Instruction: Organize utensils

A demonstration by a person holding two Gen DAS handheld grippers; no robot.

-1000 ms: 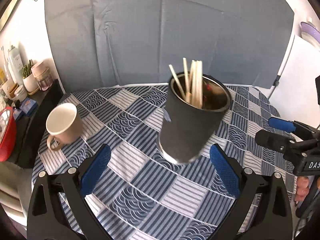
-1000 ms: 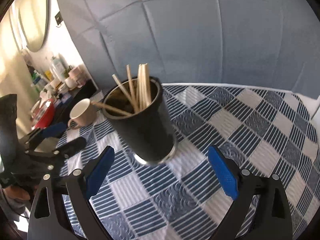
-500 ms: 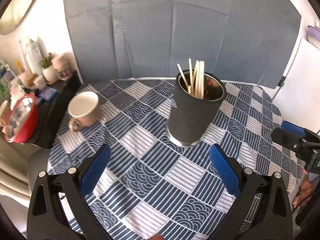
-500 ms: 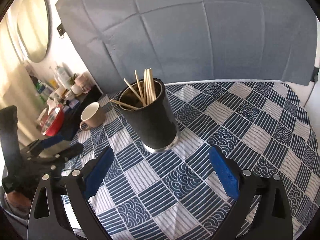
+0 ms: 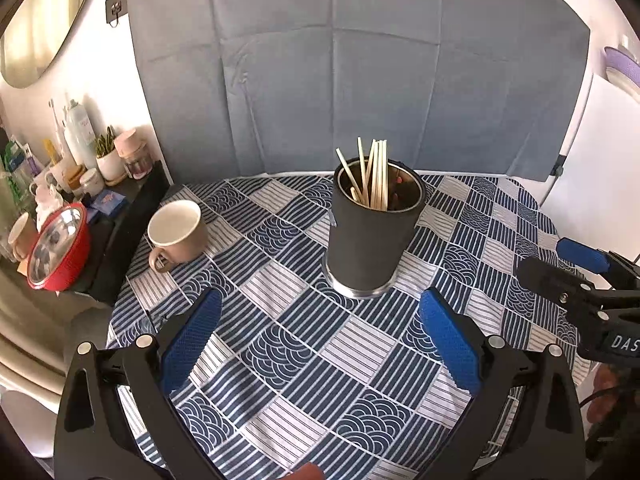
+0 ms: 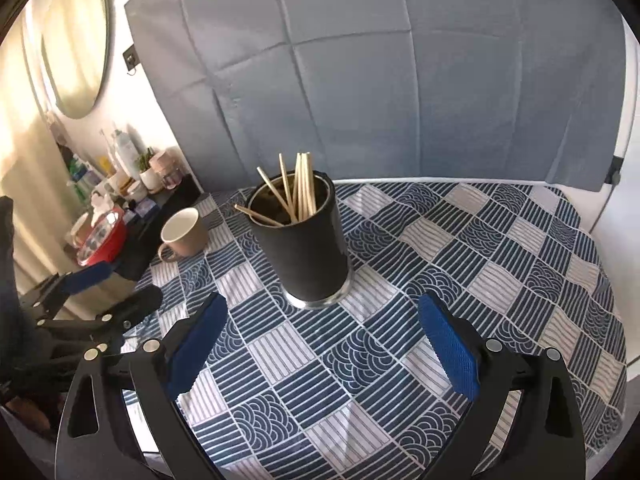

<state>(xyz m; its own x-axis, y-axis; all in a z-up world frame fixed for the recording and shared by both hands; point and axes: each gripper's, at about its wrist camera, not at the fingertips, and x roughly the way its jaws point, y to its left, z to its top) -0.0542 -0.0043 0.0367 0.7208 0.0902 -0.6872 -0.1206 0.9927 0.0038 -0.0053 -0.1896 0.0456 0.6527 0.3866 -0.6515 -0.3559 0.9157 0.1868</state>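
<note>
Both grippers hang spread wide and empty: the left gripper (image 5: 320, 334) and right gripper (image 6: 322, 334) each face the black holder (image 5: 370, 236), well short of it. Chopsticks (image 5: 374, 176) stand inside the holder, upright on the checked cloth of the bench (image 5: 304, 344). Left of the holder sits a beige mug (image 5: 178, 232), apart from it; nothing lies between grippers and holder.

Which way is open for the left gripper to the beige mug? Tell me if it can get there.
Probably yes. The left gripper is open and empty, and only bare tablecloth lies between it and the mug; the black holder stands off to the right.
</note>
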